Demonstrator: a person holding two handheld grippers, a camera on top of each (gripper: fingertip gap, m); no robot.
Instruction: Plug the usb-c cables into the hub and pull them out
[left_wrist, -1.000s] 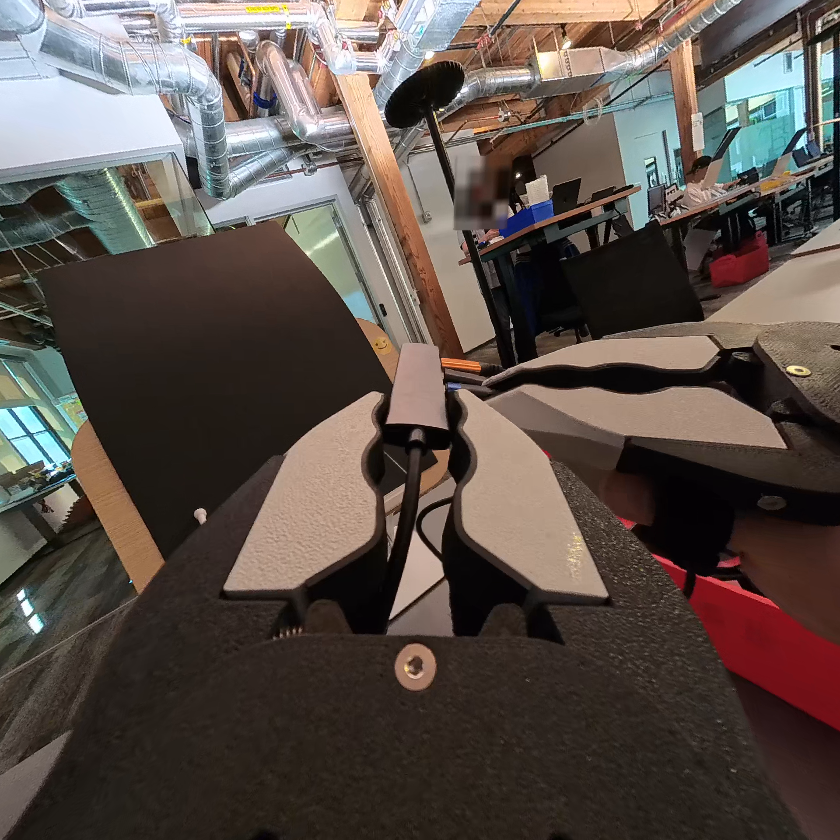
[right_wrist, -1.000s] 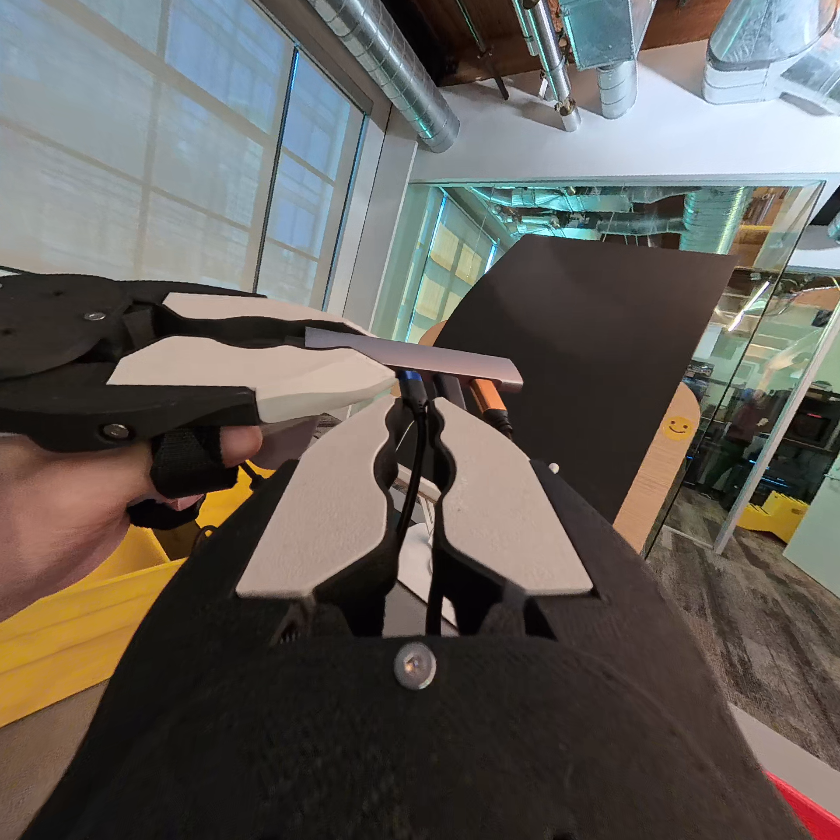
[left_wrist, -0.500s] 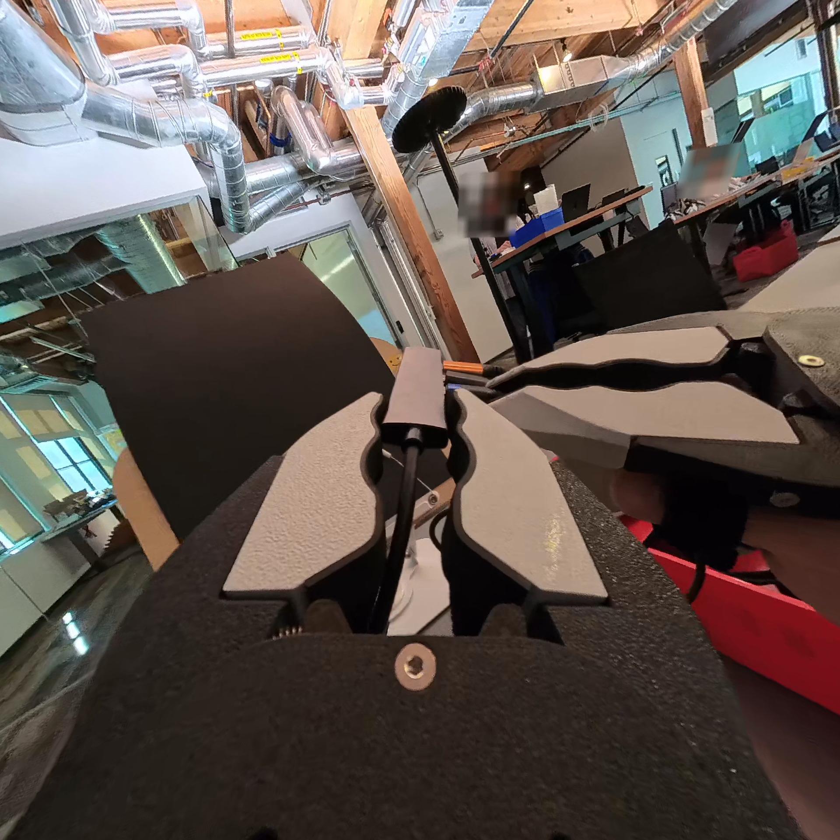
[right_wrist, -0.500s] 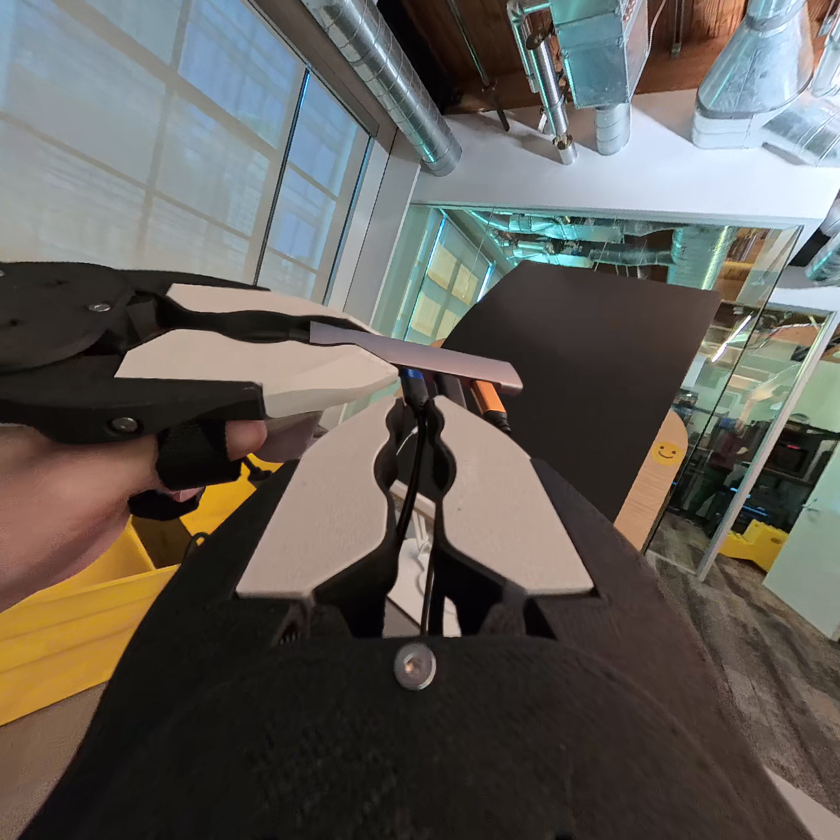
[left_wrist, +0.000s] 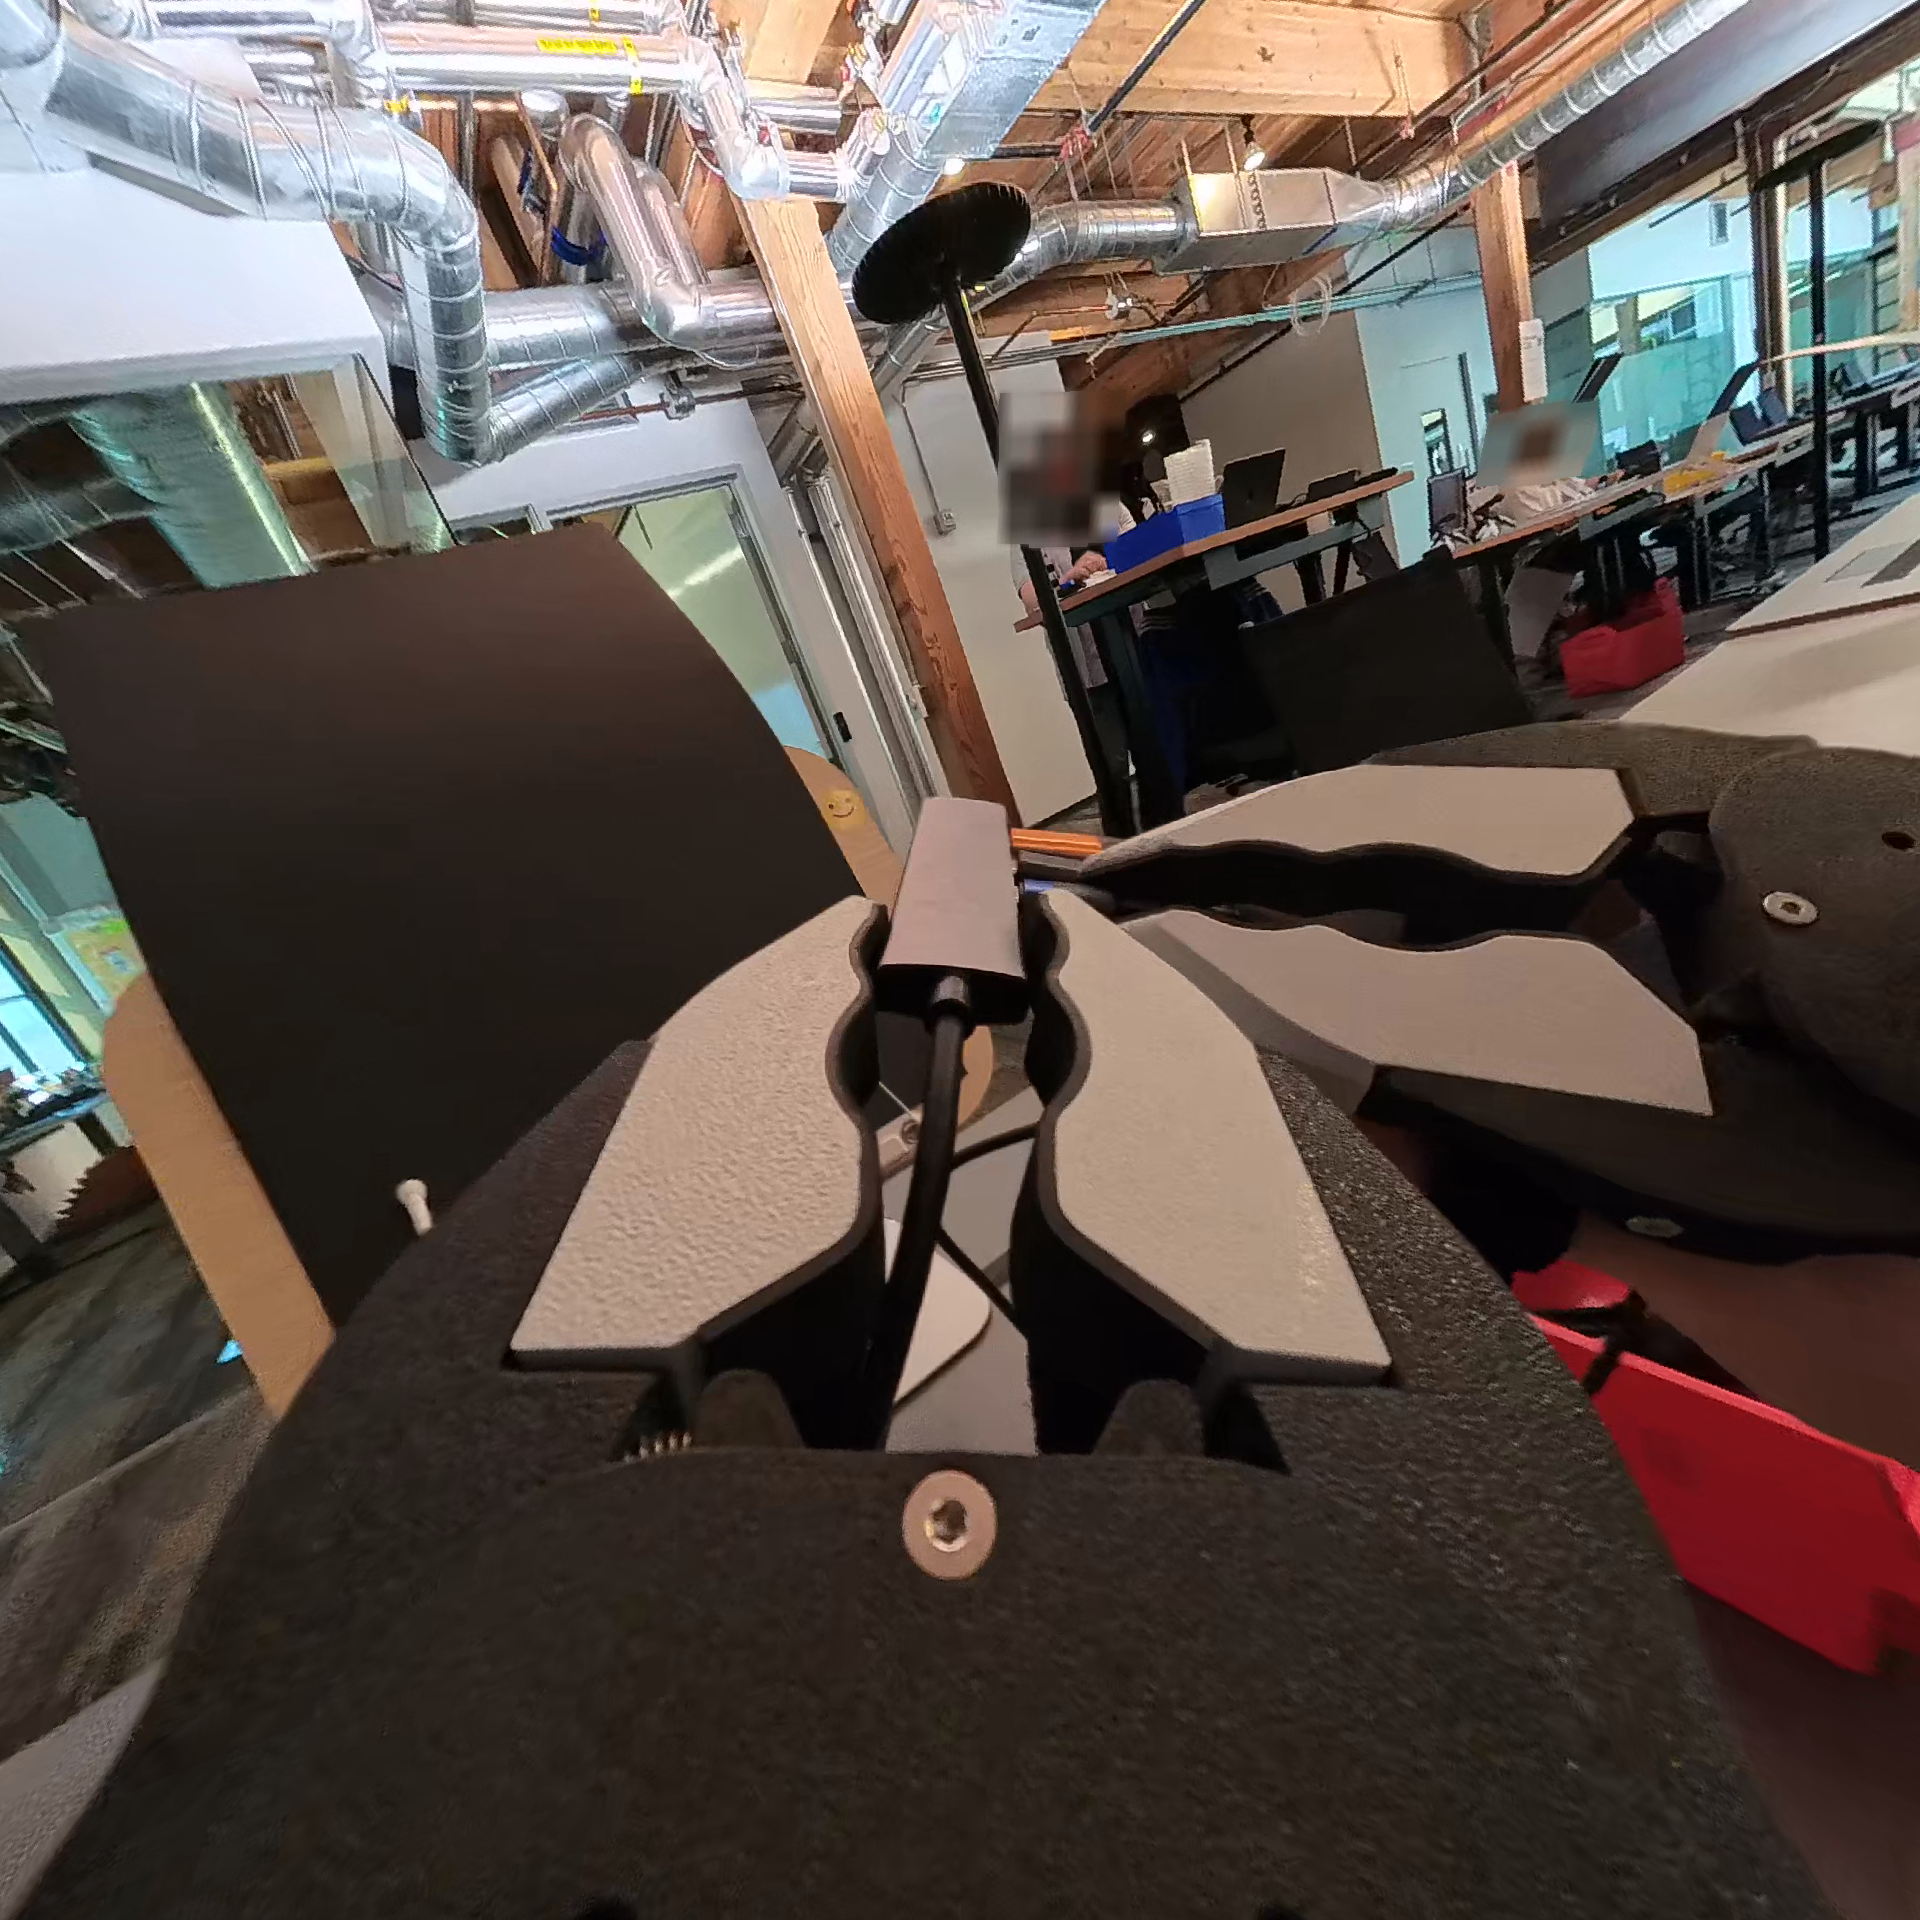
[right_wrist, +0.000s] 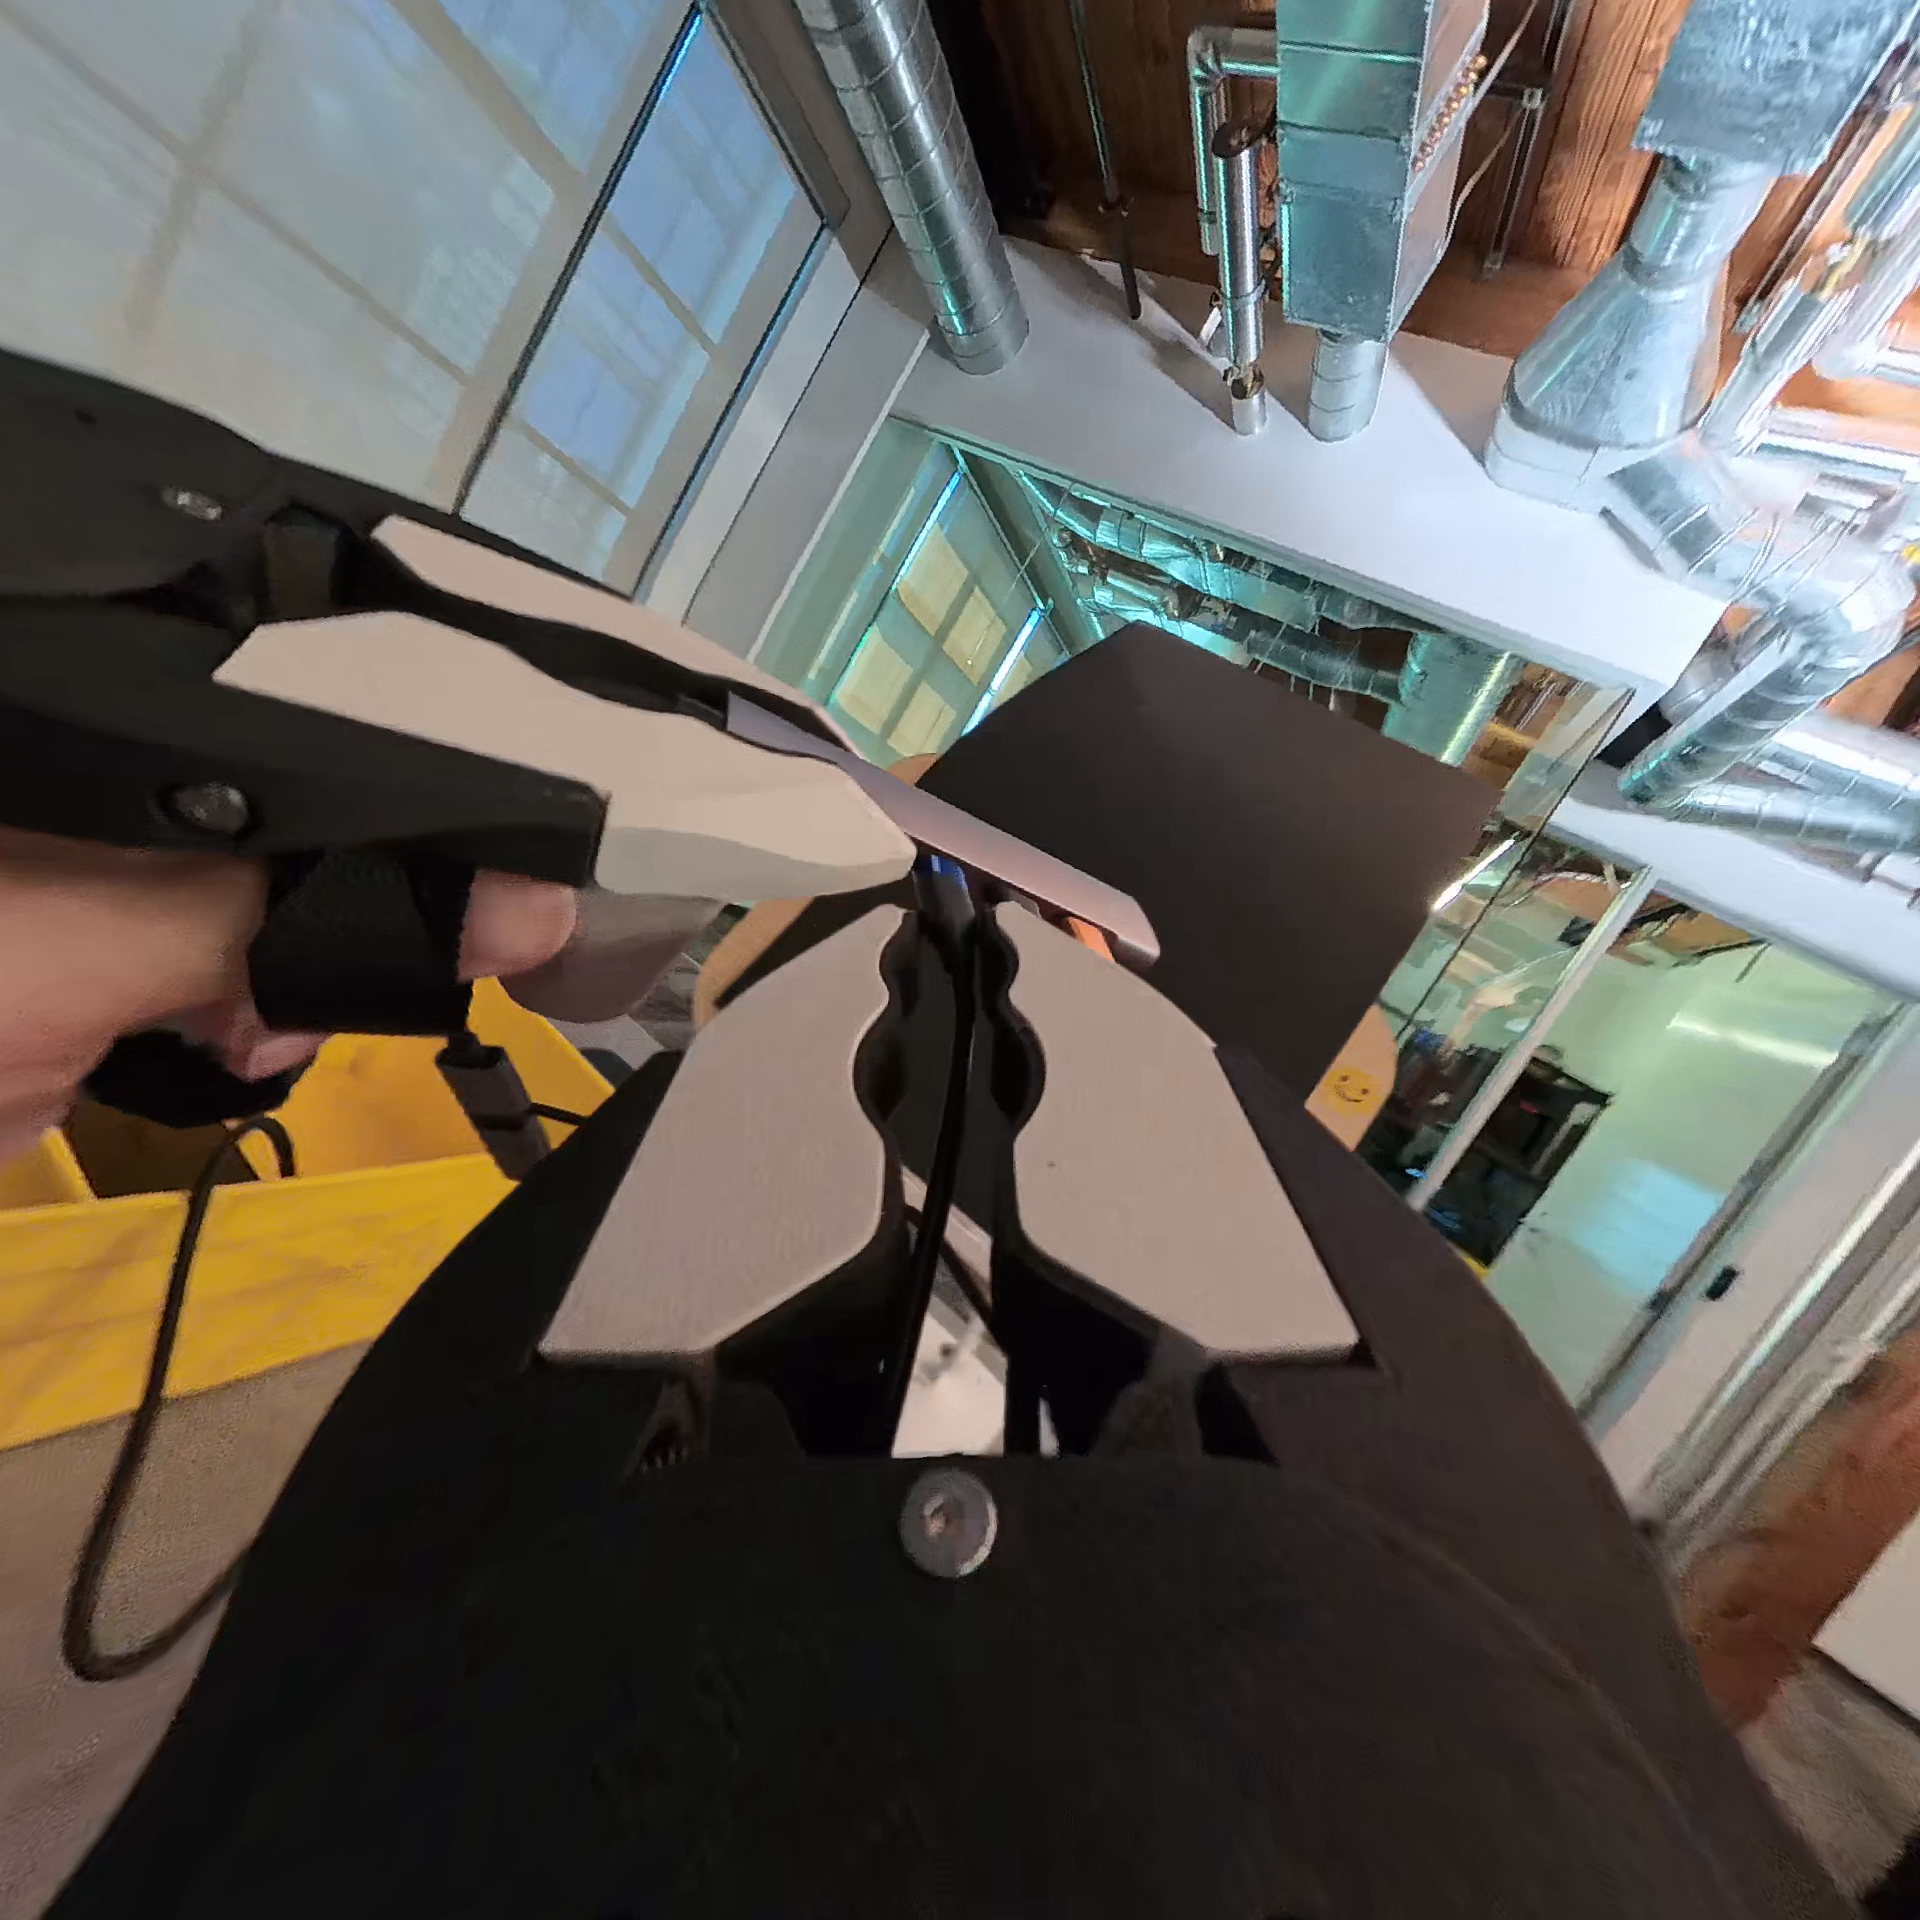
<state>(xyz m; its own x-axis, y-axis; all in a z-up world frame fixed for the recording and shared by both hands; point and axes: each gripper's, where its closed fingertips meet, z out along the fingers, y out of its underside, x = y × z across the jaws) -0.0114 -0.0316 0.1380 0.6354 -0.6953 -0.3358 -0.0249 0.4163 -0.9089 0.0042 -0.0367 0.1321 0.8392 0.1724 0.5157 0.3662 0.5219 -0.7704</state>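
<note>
- the hub (left_wrist: 956, 904) is taken as the landmark; it is clamped by its near end between the fingers of the left gripper (left_wrist: 954, 961), which is narrowed onto its flat dark body, with the hub's own black lead (left_wrist: 920, 1164) running back between the fingers.
- the right gripper (right_wrist: 943, 920) is closed on a blue-tipped usb-c plug (right_wrist: 940, 891) just under the hub's long edge; its black cable (right_wrist: 940, 1122) is led back through the jaws.
- in the left wrist view that plug is seen at the hub's right side, touching or seated in a port; how deep it sits cannot be told.
- an orange-collared plug (left_wrist: 1044, 840) is seen beside it, farther along the same edge, apparently already seated.
- another connector (right_wrist: 488, 1101) hangs below the hub, over a yellow bin (right_wrist: 260, 1268); a red bin (left_wrist: 1714, 1455) lies to the hub's right.
- the step in hand is judged to be the mating or unmating of the blue plug; which one cannot be decided from this moment.
- for the next move, the hub must be held steady and the plug driven or drawn straight along the port's axis, without twist.
</note>
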